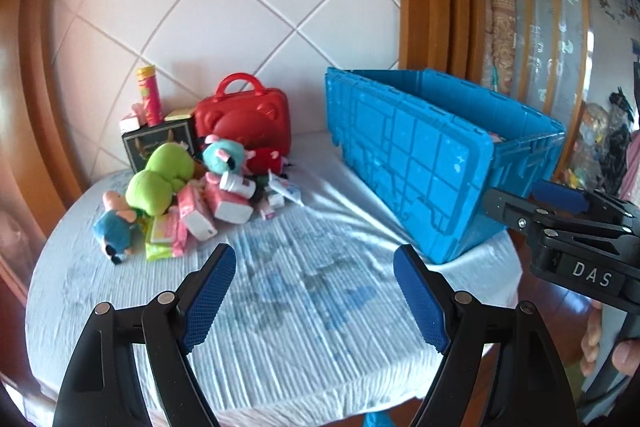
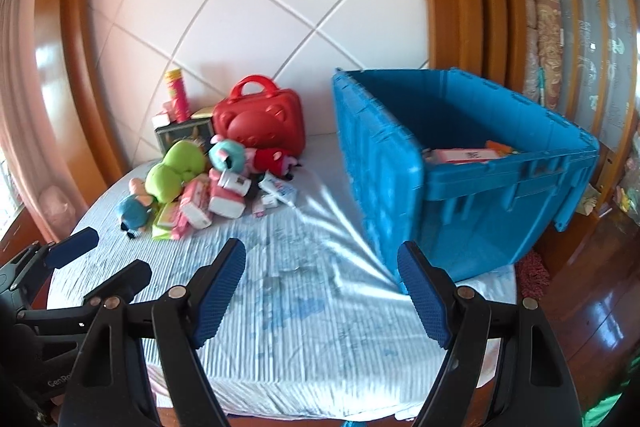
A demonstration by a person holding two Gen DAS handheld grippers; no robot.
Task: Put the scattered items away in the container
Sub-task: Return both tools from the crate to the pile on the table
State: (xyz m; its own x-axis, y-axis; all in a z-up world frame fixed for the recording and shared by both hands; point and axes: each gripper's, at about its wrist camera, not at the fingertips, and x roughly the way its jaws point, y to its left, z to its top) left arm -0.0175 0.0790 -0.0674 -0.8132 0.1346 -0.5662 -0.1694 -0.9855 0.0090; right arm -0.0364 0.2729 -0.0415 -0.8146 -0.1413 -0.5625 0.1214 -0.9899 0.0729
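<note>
A blue plastic crate (image 1: pixel 432 163) (image 2: pixel 472 195) stands open at the right of the table, with a pink packet (image 2: pixel 464 155) inside. A heap of items lies at the far left: green plush (image 1: pixel 160 175) (image 2: pixel 176 167), blue pig plush (image 1: pixel 114 227), teal plush (image 2: pixel 228 153), pink tissue packs (image 1: pixel 196 215) (image 2: pixel 196 205), a white bottle (image 1: pixel 238 185). My left gripper (image 1: pixel 316 299) is open and empty above the cloth. My right gripper (image 2: pixel 322 293) is open and empty, near the crate's front corner.
A red toy case (image 1: pixel 246 119) (image 2: pixel 260 119), a dark box (image 1: pixel 156 143) and a pink and yellow can (image 1: pixel 149 95) stand behind the heap by the wall. The round table has a pale blue cloth (image 1: pixel 304 291). Wooden floor (image 2: pixel 592 307) lies at the right.
</note>
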